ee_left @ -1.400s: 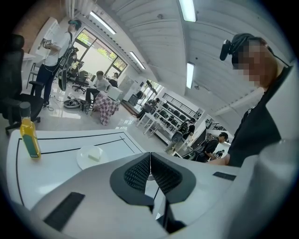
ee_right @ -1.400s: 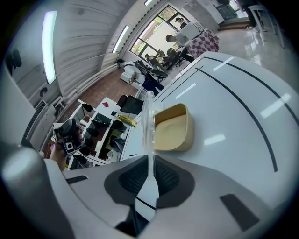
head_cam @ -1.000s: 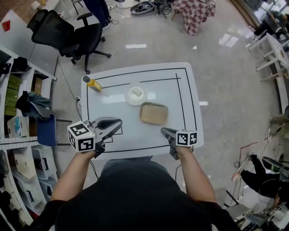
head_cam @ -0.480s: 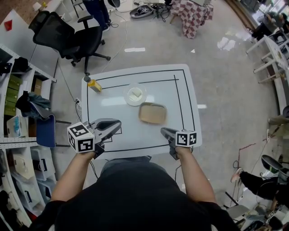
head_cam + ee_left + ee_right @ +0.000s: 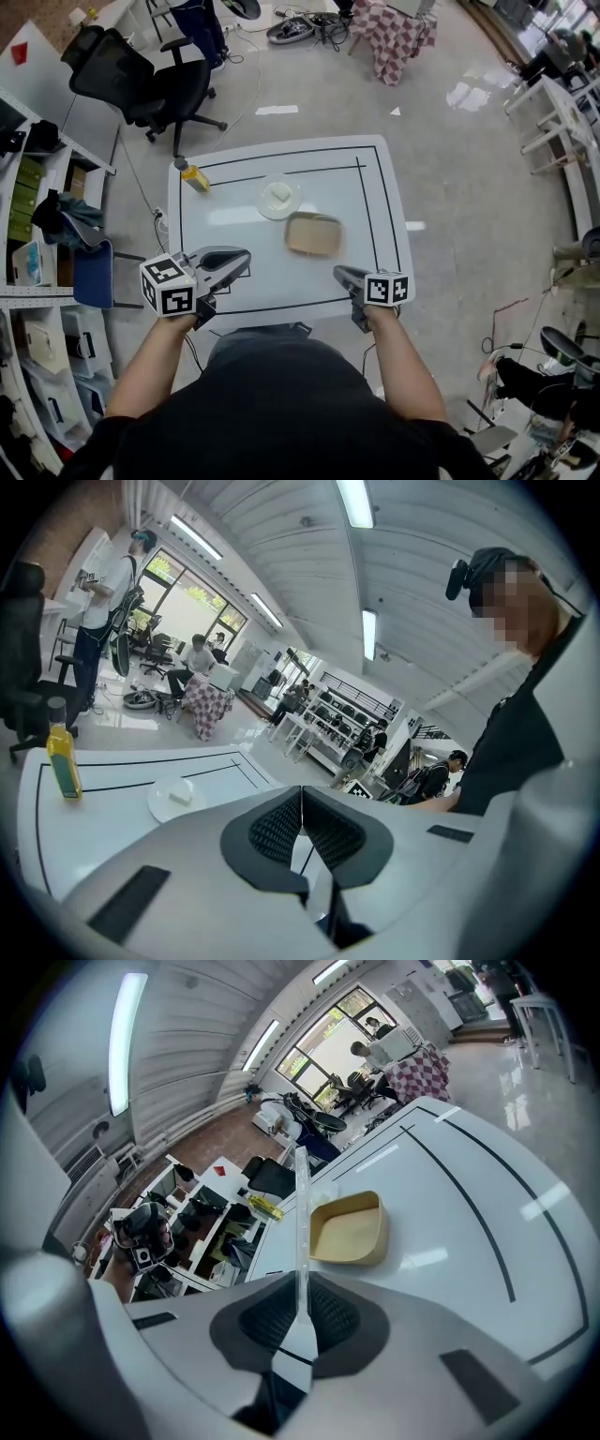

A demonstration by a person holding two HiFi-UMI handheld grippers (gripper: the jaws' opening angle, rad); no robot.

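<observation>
My left gripper and my right gripper have smooth, light grey shells with a rounded shape. Each one carries a white cube printed with black square markers. Inside the jaws there are dark pads with a fine ribbed texture, and each shell has black rectangular marks. I wear a black shirt with short sleeves.

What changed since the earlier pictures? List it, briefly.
The right claw drew back slightly from the tray, which now looks smaller in its view. It stays shut on the clear stick. The left claw stays shut on nothing. The bottle, plate and tray lie where they were on the table.
</observation>
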